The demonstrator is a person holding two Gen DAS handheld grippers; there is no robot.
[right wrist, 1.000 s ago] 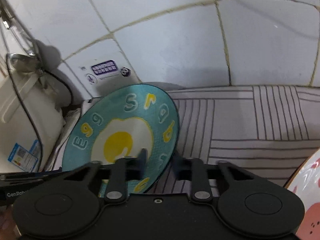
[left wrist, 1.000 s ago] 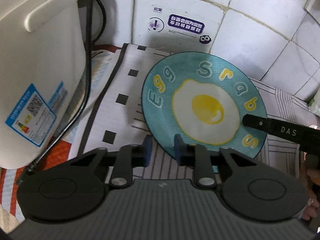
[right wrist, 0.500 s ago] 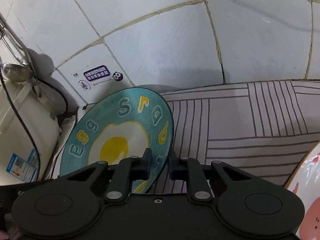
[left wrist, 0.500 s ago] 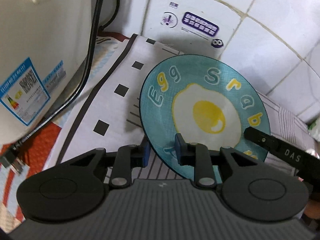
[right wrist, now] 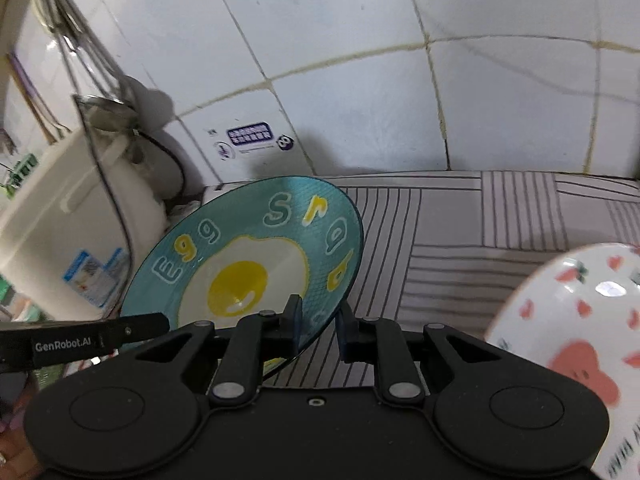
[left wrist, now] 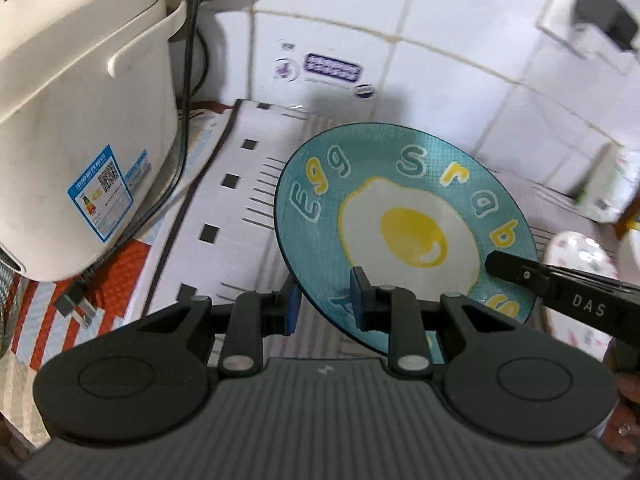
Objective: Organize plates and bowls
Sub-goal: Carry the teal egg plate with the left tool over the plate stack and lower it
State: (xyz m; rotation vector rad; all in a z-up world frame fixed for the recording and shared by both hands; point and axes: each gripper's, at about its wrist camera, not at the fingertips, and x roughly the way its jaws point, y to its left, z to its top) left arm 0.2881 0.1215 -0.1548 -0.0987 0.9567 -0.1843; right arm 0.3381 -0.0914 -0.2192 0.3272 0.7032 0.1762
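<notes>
A teal plate (left wrist: pixel 408 232) with a fried-egg picture and the words "Egg Srab" hangs tilted above the striped mat, held at two spots on its rim. My left gripper (left wrist: pixel 325 306) is shut on the near-left rim, its blue pads on either side. My right gripper (right wrist: pixel 318 326) clamps the near-right rim of the plate (right wrist: pixel 240 276); its jaws are opening slightly while the rim stays between them. Each gripper's black finger shows in the other's view: the right fingers (left wrist: pixel 560 284) and the left fingers (right wrist: pixel 100 336).
A cream rice cooker (left wrist: pixel 80 128) with a black cord (left wrist: pixel 176 184) stands at the left against the tiled wall. A white bowl with pink prints (right wrist: pixel 580 340) sits at the right on the striped cloth (right wrist: pixel 460 232). A carton (left wrist: pixel 604 188) stands far right.
Both grippers have risen and drawn back from the wall with the plate between them. The pink-printed bowl now shows much larger at the right.
</notes>
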